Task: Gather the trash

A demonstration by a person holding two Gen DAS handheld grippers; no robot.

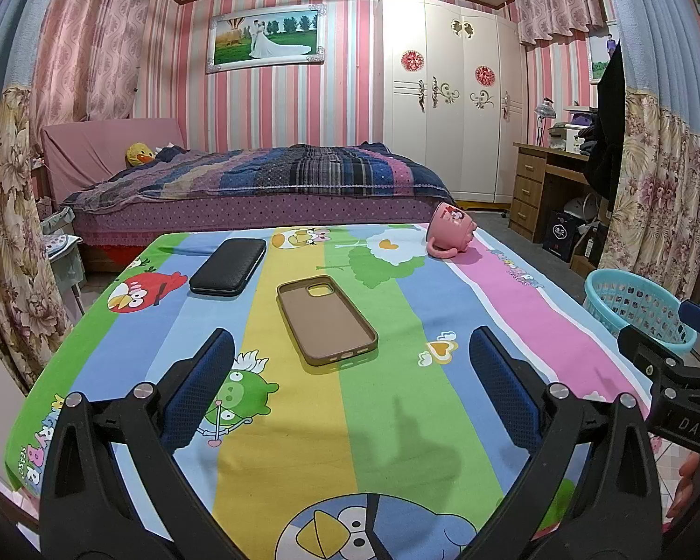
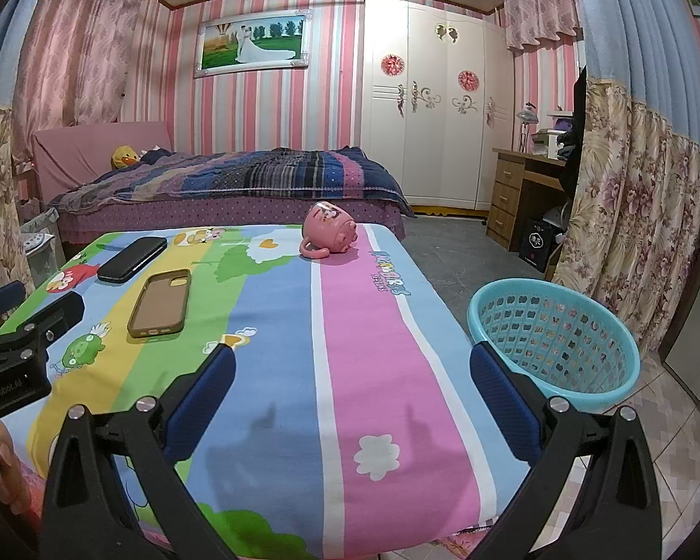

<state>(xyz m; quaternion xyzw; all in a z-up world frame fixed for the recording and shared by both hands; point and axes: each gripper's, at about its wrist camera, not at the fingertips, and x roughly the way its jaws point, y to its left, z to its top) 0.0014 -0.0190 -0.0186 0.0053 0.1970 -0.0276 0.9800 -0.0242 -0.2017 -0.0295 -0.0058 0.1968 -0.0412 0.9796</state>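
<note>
Left wrist view — left tool (image 1: 352, 354) spread wide, phone case (image 1: 326, 319) just ahead, untouched.

Pink mug (image 2: 329, 229), brown phone case (image 1: 325, 320), teal basket (image 2: 555, 336), striped cartoon-bird cloth (image 2: 364, 373).

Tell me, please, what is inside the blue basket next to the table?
The blue basket looks empty: through its open top only its perforated wall shows. The right gripper's finger covers the near rim, and the bottom is partly hidden, so something small could lie there unseen.
</note>
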